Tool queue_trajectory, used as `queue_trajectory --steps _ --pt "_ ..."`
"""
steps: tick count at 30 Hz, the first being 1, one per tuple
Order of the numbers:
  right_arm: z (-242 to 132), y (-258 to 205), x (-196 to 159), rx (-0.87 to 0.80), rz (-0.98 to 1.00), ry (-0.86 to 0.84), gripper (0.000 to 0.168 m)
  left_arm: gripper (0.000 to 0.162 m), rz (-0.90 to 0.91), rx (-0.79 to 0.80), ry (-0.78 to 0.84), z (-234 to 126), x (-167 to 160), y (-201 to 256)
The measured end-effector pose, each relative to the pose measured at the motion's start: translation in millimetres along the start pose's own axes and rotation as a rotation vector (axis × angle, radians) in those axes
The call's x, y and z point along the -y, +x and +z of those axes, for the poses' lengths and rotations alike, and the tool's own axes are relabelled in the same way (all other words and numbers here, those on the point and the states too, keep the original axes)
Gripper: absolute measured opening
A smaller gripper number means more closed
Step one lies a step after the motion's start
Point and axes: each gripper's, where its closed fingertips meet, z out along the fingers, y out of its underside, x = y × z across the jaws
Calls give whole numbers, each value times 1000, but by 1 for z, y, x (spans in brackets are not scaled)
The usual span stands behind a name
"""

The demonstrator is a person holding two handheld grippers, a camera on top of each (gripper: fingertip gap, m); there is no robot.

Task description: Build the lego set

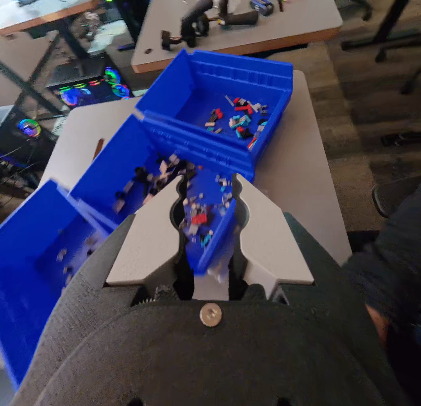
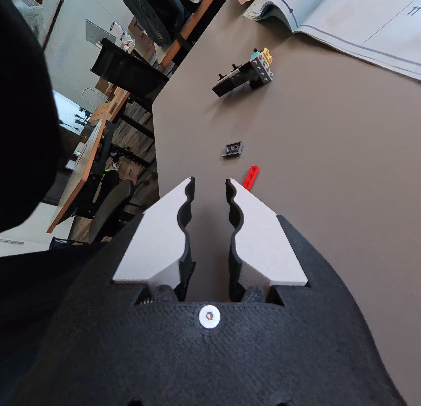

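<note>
In the left wrist view, three blue bins stand in a row on a grey table. My left gripper (image 1: 208,178) is open and empty above the middle bin (image 1: 109,174), which holds many small loose lego pieces, among them a red brick (image 1: 199,219). The far bin (image 1: 175,92) holds red, teal and grey pieces. The near bin (image 1: 29,247) is blurred. In the right wrist view, my right gripper (image 2: 210,181) is open and empty just above the table. A red plate (image 2: 251,176) lies by its right fingertip. A small dark plate (image 2: 232,149) and a black-and-grey partial build (image 2: 245,73) lie farther ahead.
An open instruction booklet (image 2: 346,19) lies at the far right of the brown table (image 2: 319,167), whose left edge drops off to chairs and desks. In the left wrist view, another table (image 1: 239,23) behind the bins carries black handles and pens. A dark sleeve (image 1: 396,258) is at right. The left gripper's tips are roughly 35 centimeters from the right gripper's. The right tips stand about 6 centimeters off the small dark plate (image 2: 232,149).
</note>
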Motion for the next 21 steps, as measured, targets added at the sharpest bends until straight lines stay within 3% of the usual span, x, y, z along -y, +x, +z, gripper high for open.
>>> queue_trajectory --steps 5,9,15,21 --pt "0 -3 -1 5 -26 2 27 40 161 -144 -148 119 57 11" --pt "-2 -10 -2 31 -60 5 27 39 376 -230 -294 208 73 22" --pt "-7 -25 -7 112 -106 -7 29 37 556 -316 -587 305 36 20" --pt "-16 -22 -11 118 -116 -40 31 35 509 -354 -780 346 -3 10"
